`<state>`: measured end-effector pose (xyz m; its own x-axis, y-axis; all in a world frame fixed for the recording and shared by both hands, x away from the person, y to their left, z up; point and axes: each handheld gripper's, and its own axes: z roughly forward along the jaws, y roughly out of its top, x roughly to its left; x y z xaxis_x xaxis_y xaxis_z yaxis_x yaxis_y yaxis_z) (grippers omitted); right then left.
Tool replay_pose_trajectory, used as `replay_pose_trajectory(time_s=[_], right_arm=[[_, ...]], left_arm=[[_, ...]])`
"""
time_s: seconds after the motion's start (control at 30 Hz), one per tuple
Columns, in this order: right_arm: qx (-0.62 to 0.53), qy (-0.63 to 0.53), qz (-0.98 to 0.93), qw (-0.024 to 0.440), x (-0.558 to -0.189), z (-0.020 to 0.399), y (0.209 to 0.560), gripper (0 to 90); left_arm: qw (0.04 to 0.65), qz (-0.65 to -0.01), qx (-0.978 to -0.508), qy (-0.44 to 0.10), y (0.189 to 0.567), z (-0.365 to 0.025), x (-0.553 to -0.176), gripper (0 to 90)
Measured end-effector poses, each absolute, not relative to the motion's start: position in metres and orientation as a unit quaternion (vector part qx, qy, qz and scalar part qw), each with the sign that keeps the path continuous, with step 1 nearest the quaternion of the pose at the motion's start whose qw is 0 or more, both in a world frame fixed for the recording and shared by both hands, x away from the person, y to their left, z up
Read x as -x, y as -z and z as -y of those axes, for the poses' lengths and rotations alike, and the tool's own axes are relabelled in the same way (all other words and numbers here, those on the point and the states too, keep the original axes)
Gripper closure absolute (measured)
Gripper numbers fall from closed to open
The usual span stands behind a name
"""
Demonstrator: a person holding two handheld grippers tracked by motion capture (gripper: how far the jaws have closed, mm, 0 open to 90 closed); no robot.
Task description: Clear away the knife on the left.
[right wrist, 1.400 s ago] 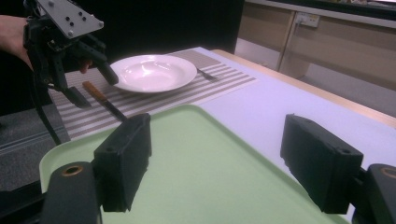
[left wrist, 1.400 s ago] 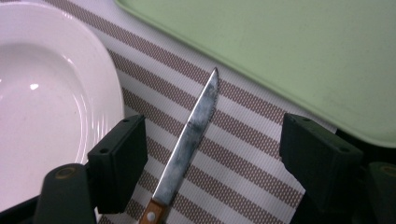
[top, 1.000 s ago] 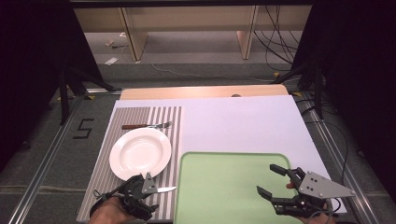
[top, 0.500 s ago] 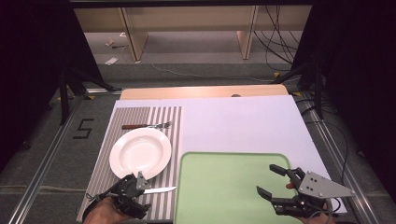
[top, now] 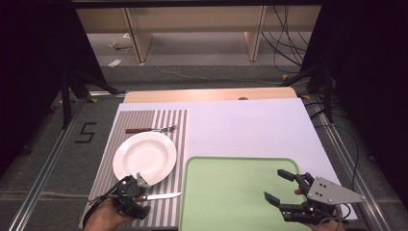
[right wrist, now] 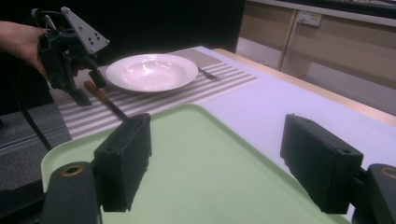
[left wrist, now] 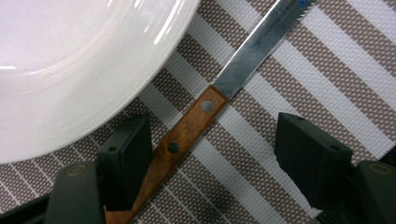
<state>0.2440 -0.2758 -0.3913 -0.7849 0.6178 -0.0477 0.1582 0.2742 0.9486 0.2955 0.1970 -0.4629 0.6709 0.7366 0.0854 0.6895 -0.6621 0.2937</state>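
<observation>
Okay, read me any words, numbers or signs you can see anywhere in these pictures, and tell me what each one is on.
"5": dark figure on the grey floor left of the table, at in the high view.
Blue mark on the knife blade, at in the left gripper view: too small to read.
Nothing else is legible.

Beyond your bench, grey carpeted floor [top: 202,67] carries pale wooden furniture legs [top: 137,36], black cables [top: 284,43]; dark curtains flank.
</observation>
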Motion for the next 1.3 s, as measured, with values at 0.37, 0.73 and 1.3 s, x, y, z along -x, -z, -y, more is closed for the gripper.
replay_pose_trajectory(time_s=[0.37,0.73,1.3], right_arm=[[-0.252,-0.547,-0.770,0.210,-0.244,0.276,0.391,25.8],[-0.250,-0.547,-0.771,0.211,-0.244,0.275,0.392,25.8],[-0.251,-0.548,-0.770,0.209,-0.244,0.276,0.392,25.8]], left_arm=[[0.124,-0.425,-0.895,-0.058,0.465,-0.201,-0.302,38.3],[0.106,-0.403,-0.908,-0.043,0.461,-0.195,-0.305,61.3],[0.097,-0.385,-0.917,-0.033,0.460,-0.193,-0.306,76.8]])
